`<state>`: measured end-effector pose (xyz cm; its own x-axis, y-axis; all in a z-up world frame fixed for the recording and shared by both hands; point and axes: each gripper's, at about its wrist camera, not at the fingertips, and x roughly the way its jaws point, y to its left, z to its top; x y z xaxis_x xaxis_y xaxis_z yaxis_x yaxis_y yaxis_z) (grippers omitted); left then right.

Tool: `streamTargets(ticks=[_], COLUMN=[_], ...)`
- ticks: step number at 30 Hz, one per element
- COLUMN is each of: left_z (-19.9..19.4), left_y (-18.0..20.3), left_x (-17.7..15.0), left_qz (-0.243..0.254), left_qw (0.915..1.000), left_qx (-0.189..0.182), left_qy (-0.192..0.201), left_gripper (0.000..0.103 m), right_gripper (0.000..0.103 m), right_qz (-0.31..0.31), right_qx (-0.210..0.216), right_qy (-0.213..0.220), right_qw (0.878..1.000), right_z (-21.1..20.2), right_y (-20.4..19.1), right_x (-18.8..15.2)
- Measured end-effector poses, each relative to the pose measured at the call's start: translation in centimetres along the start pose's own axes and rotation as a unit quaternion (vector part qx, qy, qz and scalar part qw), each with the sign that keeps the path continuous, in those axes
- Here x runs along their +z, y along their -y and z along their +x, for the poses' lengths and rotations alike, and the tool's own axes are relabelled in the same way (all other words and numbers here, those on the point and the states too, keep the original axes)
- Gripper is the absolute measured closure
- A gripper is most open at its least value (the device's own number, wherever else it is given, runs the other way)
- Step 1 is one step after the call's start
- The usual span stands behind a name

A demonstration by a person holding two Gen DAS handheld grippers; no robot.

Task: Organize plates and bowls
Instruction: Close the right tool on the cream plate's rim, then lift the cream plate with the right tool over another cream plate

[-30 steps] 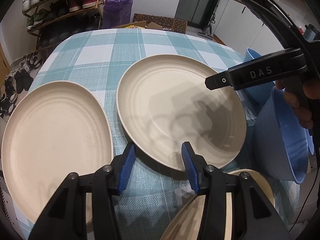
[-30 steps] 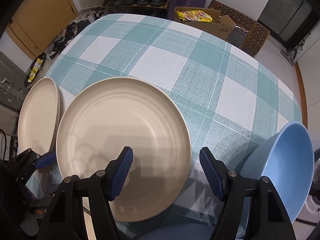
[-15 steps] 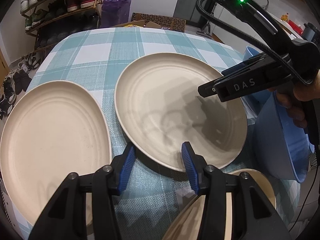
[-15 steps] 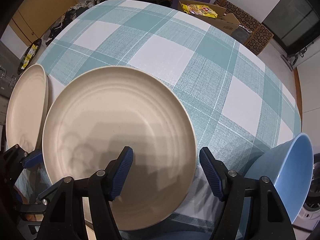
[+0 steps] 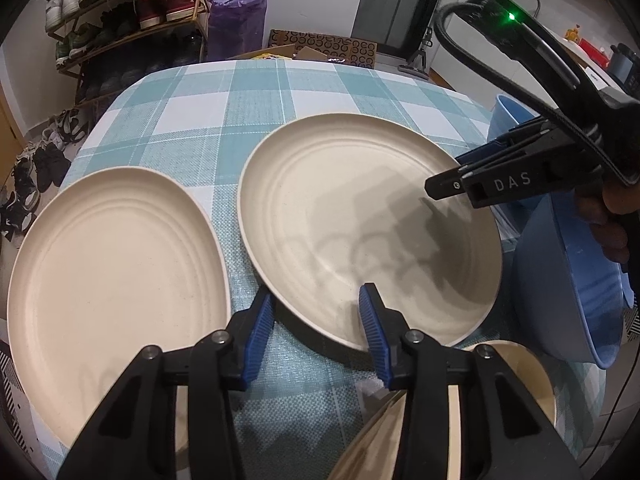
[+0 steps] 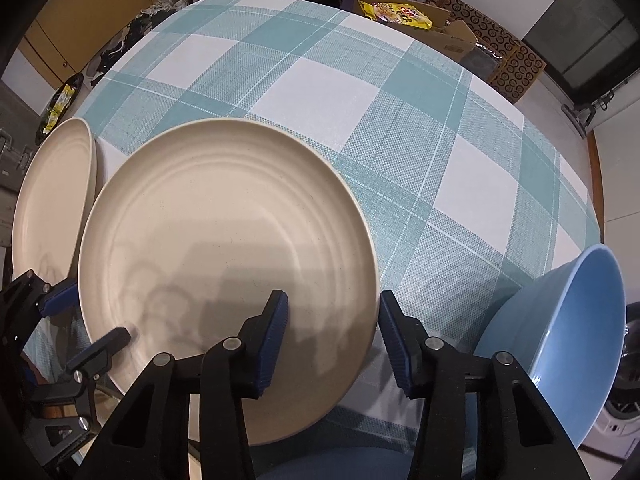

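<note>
I see a table (image 6: 408,92) with a blue and white checked cloth. Two cream plates lie flat on it, side by side but not touching. The round plate (image 5: 360,216) fills the middle of the left wrist view. The other plate (image 5: 108,268) lies in the lower left of that view.

My left gripper (image 5: 316,336) hangs at the bottom middle of its view. Its blue pads sit on each side of the round plate's near rim. The jaws are closing, but I see gaps beside the rim, so it grips nothing yet.

My right gripper (image 6: 332,336) is at the bottom middle of its own view. The plate's right edge is between its pads. Those jaws are closing too, and I can't tell if they pinch the rim.

A blue bowl (image 6: 560,352) sits tipped in the lower right of the right wrist view, near the plate.
</note>
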<state>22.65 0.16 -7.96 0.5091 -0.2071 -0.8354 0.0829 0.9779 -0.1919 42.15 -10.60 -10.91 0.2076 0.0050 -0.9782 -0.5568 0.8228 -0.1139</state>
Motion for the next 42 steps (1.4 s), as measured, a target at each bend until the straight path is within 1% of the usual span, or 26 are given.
streamTargets(ticks=[5, 8, 14, 17, 28, 34, 42], left_z=[-0.5, -0.8, -1.4, -2.0, -5.5, -8.0, -10.7], left_y=[-0.1, 0.0, 0.0, 0.0, -0.3, -0.4, 0.0], left_x=[0.3, 0.4, 0.4, 0.4, -0.3, -1.3, -2.9], left_qz=[0.0, 0.001, -0.003, -0.002, -0.009, -0.01, -0.005], left_qw=[0.9999, 0.9998, 0.9996, 0.9993, 0.9968, 0.9946, 0.9922], left_qx=[0.0, 0.002, 0.004, 0.011, 0.026, 0.035, 0.043], left_qy=[0.011, 0.017, 0.027, 0.036, 0.075, 0.097, 0.117], left_gripper=[0.061, 0.061, 0.062, 0.062, 0.062, 0.062, 0.062], right_gripper=[0.069, 0.074, 0.075, 0.076, 0.076, 0.076, 0.076], right_qz=[-0.004, -0.001, -0.007, -0.006, -0.015, -0.021, -0.026], right_qx=[-0.014, -0.023, -0.027, -0.025, -0.022, -0.025, -0.027], right_qy=[0.013, 0.029, 0.044, 0.053, 0.094, 0.114, 0.135], right_qw=[1.0, 0.999, 0.999, 0.998, 0.995, 0.993, 0.99], right_z=[-0.4, -1.1, -2.1, -2.4, -5.6, -7.8, -10.1], right_y=[-0.1, 0.1, -0.2, -0.1, -1.4, -2.8, -4.7], right_x=[-0.4, -0.5, -0.9, -1.1, -2.4, -3.7, -6.4])
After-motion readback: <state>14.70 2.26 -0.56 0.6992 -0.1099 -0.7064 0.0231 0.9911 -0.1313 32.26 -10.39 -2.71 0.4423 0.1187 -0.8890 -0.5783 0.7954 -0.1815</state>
